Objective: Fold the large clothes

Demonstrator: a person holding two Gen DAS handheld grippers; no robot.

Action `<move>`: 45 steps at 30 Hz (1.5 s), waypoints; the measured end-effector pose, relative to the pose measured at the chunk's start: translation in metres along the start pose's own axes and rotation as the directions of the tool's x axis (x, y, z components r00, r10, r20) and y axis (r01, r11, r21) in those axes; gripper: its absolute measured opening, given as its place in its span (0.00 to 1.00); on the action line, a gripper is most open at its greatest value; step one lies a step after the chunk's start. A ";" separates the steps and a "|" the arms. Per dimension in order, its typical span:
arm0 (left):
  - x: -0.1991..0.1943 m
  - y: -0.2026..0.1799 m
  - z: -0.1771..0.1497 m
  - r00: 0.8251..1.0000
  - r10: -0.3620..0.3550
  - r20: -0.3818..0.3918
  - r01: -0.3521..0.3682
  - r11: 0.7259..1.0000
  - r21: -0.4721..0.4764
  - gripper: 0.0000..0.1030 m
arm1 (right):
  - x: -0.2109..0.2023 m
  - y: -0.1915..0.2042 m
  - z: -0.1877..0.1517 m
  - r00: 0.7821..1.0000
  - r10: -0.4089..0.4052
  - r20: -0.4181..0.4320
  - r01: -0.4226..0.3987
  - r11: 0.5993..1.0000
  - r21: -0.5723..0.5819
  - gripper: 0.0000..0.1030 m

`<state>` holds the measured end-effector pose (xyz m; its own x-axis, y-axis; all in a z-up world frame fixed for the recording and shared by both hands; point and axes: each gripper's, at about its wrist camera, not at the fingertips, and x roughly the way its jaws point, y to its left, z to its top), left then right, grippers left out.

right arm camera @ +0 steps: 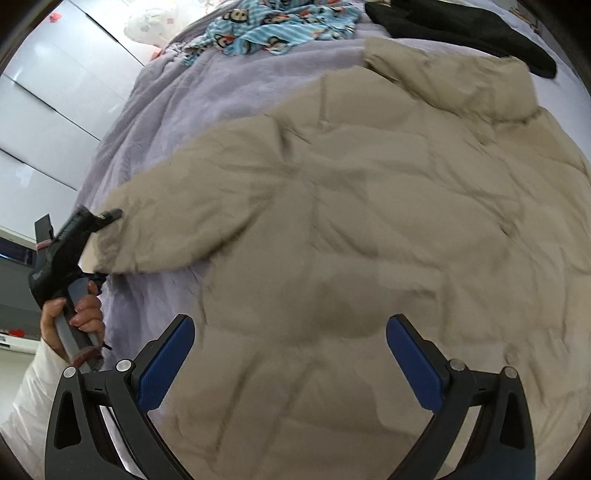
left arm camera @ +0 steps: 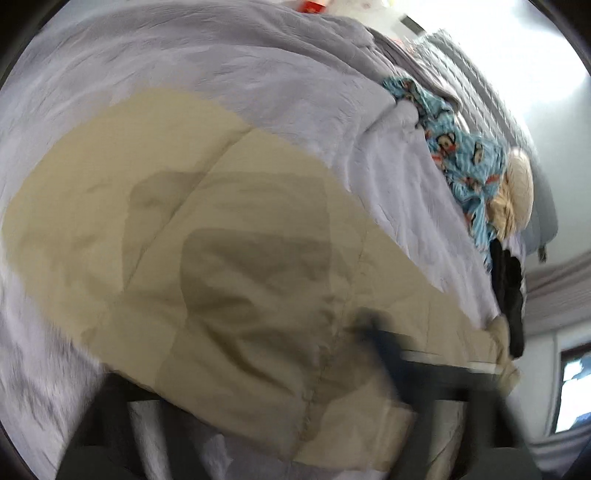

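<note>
A beige quilted puffer jacket [right arm camera: 369, 221] lies spread flat on a lavender fleece blanket [right arm camera: 177, 122], its collar toward the far right. One sleeve [right arm camera: 177, 221] stretches out to the left. My left gripper [right arm camera: 105, 245] is shut on that sleeve's cuff, one finger above it and one below. The left wrist view is blurred and shows the jacket [left arm camera: 221, 240] filling the middle, with the cuff bunched between the dark fingers of the left gripper [left arm camera: 258, 387]. My right gripper [right arm camera: 290, 325] hangs wide open over the jacket's lower body, its blue pads [right arm camera: 166, 362] clear of the fabric.
A blue cartoon-print garment [right arm camera: 280, 22] and a black garment [right arm camera: 461, 26] lie at the bed's far side. A cream plush item [left arm camera: 517, 184] sits beside them. A person's hand [right arm camera: 81, 314] in a white sleeve holds the left gripper's handle. White cabinet doors [right arm camera: 48, 110] stand past the bed's left edge.
</note>
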<state>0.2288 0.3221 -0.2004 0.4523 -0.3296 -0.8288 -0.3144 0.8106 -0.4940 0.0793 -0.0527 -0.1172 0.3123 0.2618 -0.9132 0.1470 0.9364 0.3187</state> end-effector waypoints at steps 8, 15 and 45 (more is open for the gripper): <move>-0.054 -0.038 0.012 0.991 -0.023 0.128 -0.002 0.982 0.191 0.11 | 0.019 0.011 0.043 0.989 0.126 0.073 -0.131 0.989 0.074 0.10; -0.109 -0.101 -0.008 0.967 -0.091 0.237 -0.013 0.915 0.404 0.11 | 0.076 0.031 0.060 0.970 0.243 0.031 -0.245 0.964 0.105 0.10; 0.052 -0.393 -0.330 0.986 0.089 0.144 -0.168 0.419 0.892 0.98 | -0.071 -0.281 -0.028 0.992 0.116 0.055 -0.126 0.961 0.244 0.10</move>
<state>0.1005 -0.1736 -0.1362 0.5378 -0.1834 -0.8229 0.5373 0.8267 0.1669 -0.0110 -0.3277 -0.1488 0.3780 0.3556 -0.8548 0.3314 0.8101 0.4836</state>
